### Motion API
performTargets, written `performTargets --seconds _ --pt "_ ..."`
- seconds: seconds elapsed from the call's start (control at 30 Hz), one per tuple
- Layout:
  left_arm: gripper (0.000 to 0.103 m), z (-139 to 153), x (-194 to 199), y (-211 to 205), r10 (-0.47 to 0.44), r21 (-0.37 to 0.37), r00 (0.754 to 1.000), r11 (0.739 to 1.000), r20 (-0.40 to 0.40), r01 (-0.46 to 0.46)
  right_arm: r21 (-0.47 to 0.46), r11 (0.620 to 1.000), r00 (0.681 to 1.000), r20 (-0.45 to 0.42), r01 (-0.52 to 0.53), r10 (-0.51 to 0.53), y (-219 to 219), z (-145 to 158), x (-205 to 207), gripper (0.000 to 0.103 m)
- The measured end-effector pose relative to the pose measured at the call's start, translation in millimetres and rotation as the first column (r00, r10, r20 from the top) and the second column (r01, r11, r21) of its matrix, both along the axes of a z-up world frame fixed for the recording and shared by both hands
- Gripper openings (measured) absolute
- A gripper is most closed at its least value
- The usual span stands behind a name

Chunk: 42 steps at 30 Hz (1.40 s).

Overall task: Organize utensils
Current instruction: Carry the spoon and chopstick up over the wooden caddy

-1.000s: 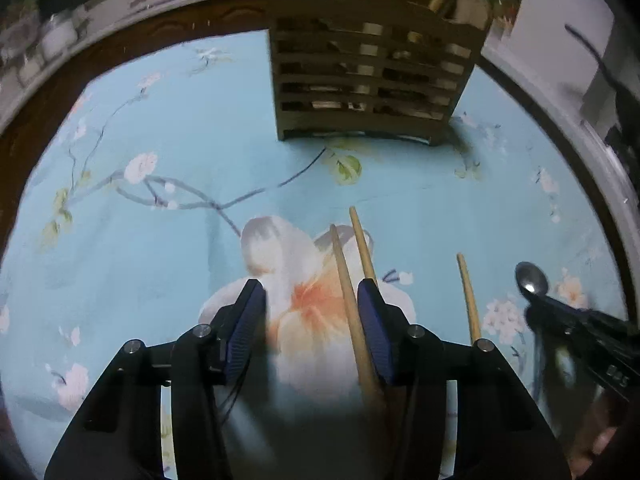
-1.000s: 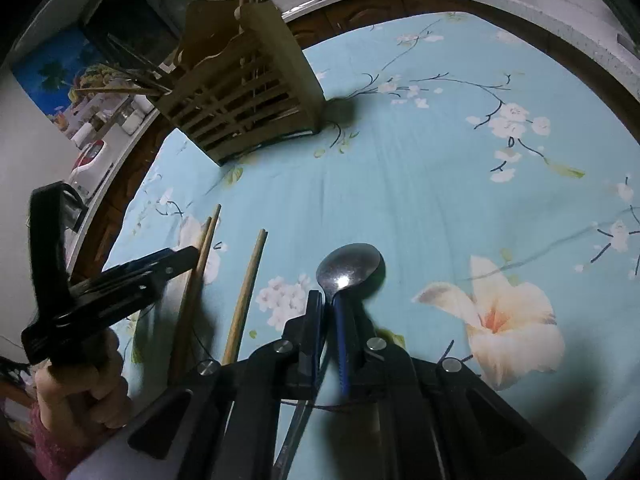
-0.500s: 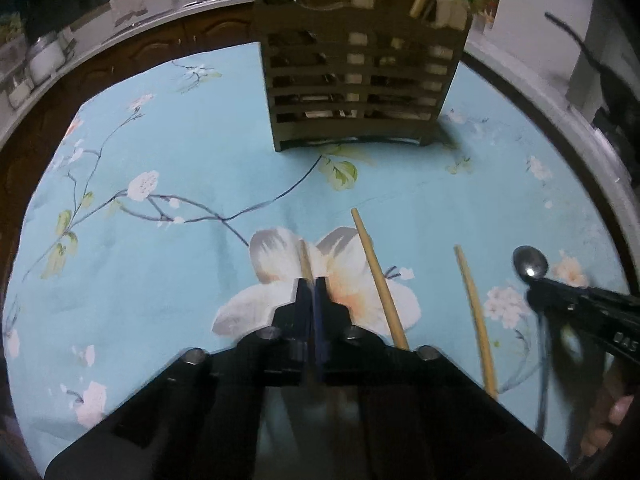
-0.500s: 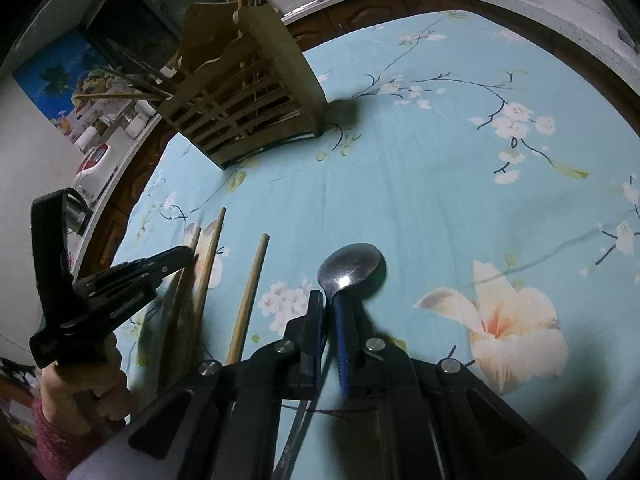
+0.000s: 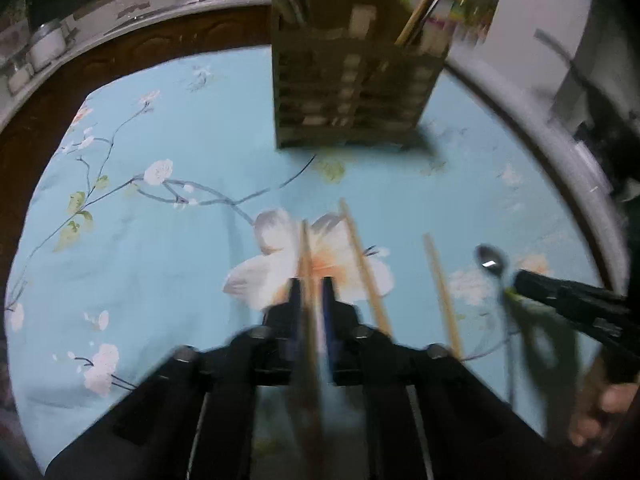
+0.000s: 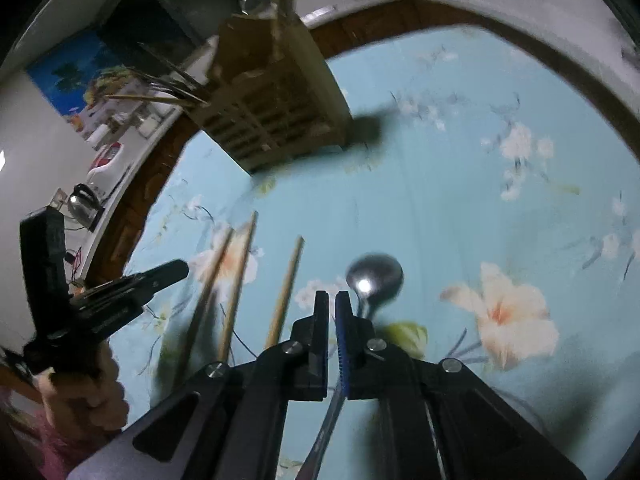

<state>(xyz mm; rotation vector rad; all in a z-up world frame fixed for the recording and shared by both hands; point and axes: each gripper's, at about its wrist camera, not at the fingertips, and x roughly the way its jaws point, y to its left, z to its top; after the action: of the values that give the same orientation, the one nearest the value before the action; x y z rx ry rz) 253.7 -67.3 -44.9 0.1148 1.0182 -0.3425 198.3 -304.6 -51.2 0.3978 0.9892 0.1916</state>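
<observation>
The pale blue tablecloth (image 5: 160, 260) with printed blossoms fills the middle of both views, and beyond it run a brown wooden edge and a grey counter with small jars at the upper left of the left view. The slatted wooden utensil holder (image 5: 352, 92) stands upright at the top centre, with sticks already in it.

The left gripper (image 5: 310, 292), at the bottom centre, has one chopstick (image 5: 305, 248) between its jaws. They have just been opening a little after a full clench, and the blur does not let me say if the pads still press the stick. Two other chopsticks (image 5: 362, 268) lie on the cloth just to the right of it.

The right gripper (image 6: 332, 308) is clenched on the handle of a metal spoon (image 6: 374, 280), whose bowl hangs over the cloth.

I think the chopstick should be squeezed firmly again before lifting, kept in line with the fingers, then lowered upright into a free slot, with no knock against the holder.
</observation>
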Motion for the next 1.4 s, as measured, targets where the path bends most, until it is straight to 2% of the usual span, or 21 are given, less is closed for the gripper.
performTargets --seconds 0.1,0.17,0.2,0.23,0.3,0.37,0.4,0.47,0.5,0.63,0.77,0.97,1.2,1.4 --pt "0.015 -18 8 -8 -0.025 0.022 0.998 0.999 -0.05 0.026 -0.007 1.0 1.0 -0.012 0.01 -0.01 0 -6 -4 0.009" --pt "0.016 -22 10 -12 -0.03 0.045 0.999 0.998 -0.021 0.031 -0.007 1.0 1.0 -0.025 0.018 -0.018 0 -9 -4 0.016" --pt "0.016 -22 12 -15 -0.034 0.057 0.999 0.998 -0.01 0.035 -0.004 1.0 0.999 -0.027 0.02 -0.02 1 -10 -3 0.025" --pt "0.016 -23 14 -17 -0.037 0.062 0.999 0.997 -0.008 0.038 -0.006 1.0 0.999 -0.026 0.02 -0.02 2 -11 -2 0.026" --pt "0.015 -24 18 -19 -0.054 0.064 0.999 0.996 -0.002 0.054 -0.014 1.0 0.999 -0.032 0.015 -0.015 5 -14 4 0.026" --pt "0.007 -24 19 -18 -0.065 0.069 0.998 0.996 0.008 0.065 -0.046 0.999 1.0 -0.022 0.003 -0.004 12 -16 10 0.026" --pt "0.007 -25 19 -15 -0.072 0.065 0.997 0.995 0.009 0.071 -0.075 0.997 1.0 -0.012 -0.008 0.007 15 -16 14 0.026" --pt "0.005 -24 20 -7 -0.071 0.046 0.998 0.996 -0.003 0.071 -0.118 0.993 1.0 -0.006 -0.015 0.014 20 -17 18 0.016" --pt "0.005 -24 19 -4 -0.067 0.047 0.998 0.997 -0.006 0.067 -0.133 0.991 1.0 -0.008 -0.015 0.014 21 -17 20 0.005" --pt "0.005 -16 9 12 -0.046 -0.016 0.999 0.999 -0.017 0.045 -0.09 0.996 1.0 -0.004 -0.024 0.024 16 -15 17 0.004" --pt "0.005 8 -6 35 -0.017 -0.162 1.0 0.987 0.015 0.019 -0.06 0.998 0.999 0.039 -0.032 0.034 15 0 6 0.004" --pt "0.005 65 -35 55 0.003 -0.276 0.99 0.961 0.138 0.035 -0.04 0.998 0.99 0.136 -0.04 0.045 13 38 -10 0.002" --pt "0.005 116 -56 76 0.059 -0.354 0.965 0.935 0.254 0.036 -0.084 0.996 0.96 0.272 -0.039 0.06 18 95 -21 0.002" --pt "0.005 144 -58 87 0.122 -0.385 0.933 0.923 0.339 0.019 -0.116 0.993 0.941 0.331 -0.027 0.065 21 120 -18 0.002"
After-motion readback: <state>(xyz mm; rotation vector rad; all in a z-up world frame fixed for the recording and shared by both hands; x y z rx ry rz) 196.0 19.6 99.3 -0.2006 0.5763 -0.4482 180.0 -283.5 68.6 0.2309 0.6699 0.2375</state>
